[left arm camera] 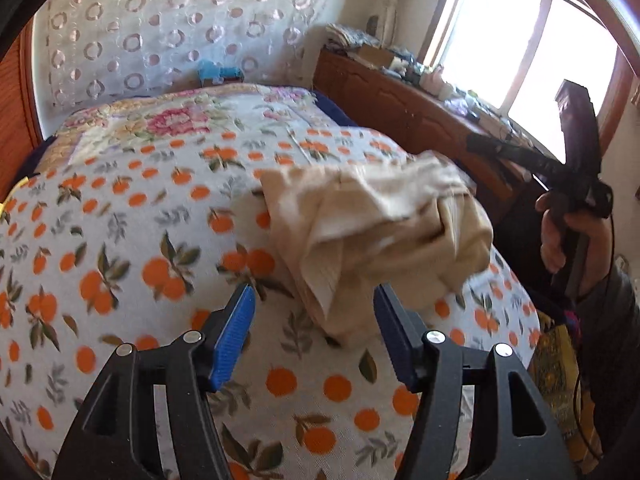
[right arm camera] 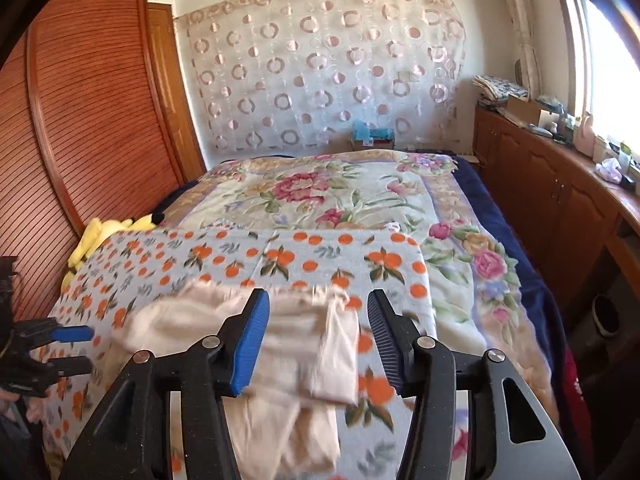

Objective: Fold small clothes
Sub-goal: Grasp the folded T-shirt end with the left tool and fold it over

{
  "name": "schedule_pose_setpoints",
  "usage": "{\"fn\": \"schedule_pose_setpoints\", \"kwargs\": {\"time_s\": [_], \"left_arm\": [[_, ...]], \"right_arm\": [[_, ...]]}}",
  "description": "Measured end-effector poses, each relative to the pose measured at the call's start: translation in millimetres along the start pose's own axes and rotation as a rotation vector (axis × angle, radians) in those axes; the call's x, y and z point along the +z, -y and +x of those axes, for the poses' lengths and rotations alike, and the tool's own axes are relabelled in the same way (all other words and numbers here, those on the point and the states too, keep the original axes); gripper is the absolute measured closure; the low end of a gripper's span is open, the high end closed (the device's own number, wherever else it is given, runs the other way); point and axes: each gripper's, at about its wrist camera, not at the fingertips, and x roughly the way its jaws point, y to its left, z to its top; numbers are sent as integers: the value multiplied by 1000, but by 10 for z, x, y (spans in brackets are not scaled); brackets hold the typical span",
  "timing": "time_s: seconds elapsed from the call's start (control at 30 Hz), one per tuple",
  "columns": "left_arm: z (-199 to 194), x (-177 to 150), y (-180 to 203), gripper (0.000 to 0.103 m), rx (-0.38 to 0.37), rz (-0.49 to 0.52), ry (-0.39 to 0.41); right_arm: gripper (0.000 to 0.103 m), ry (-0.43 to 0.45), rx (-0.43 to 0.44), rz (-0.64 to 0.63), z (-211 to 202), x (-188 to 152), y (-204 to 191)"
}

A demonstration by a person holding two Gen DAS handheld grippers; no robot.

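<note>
Bedroom with a bed under a window and a curtained back wall; an orange-print blanket point(right arm camera: 280, 256) covers the near end of the bed and serves as the folding surface, laid over a floral quilt point(right arm camera: 320, 192). On the blanket lies the cream garment point(left arm camera: 372, 224), bunched and partly doubled over itself, blurred in both views. Left gripper point(left arm camera: 314, 308) is spread, its blue pads just short of the garment's near edge with nothing pinched between them. Right gripper point(right arm camera: 318, 316) is likewise spread above the cloth, gripping nothing; in the left view it appears held in a hand point(left arm camera: 568, 232) beside the bed. With both tools free of the fabric, the garment appears to rest on its own, probably between folds. Loose, uneven layers suggest the fold is not yet flat.
</note>
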Motion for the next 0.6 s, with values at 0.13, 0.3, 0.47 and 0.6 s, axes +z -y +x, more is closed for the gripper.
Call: {"fn": "schedule_pose_setpoints", "kwargs": {"time_s": [0.13, 0.3, 0.47, 0.6], "left_arm": [[182, -75, 39, 40, 4, 6, -53], [313, -39, 88, 40, 15, 10, -66], [296, -17, 113, 40, 25, 27, -59], [328, 23, 134, 40, 27, 31, -59]], "right_arm": [[49, -18, 19, -27, -159, -182, -33], [49, -33, 33, -35, -217, -269, -14], [49, -51, 39, -36, -175, -267, 20], [41, -63, 41, -42, -148, -279, 18]]}}
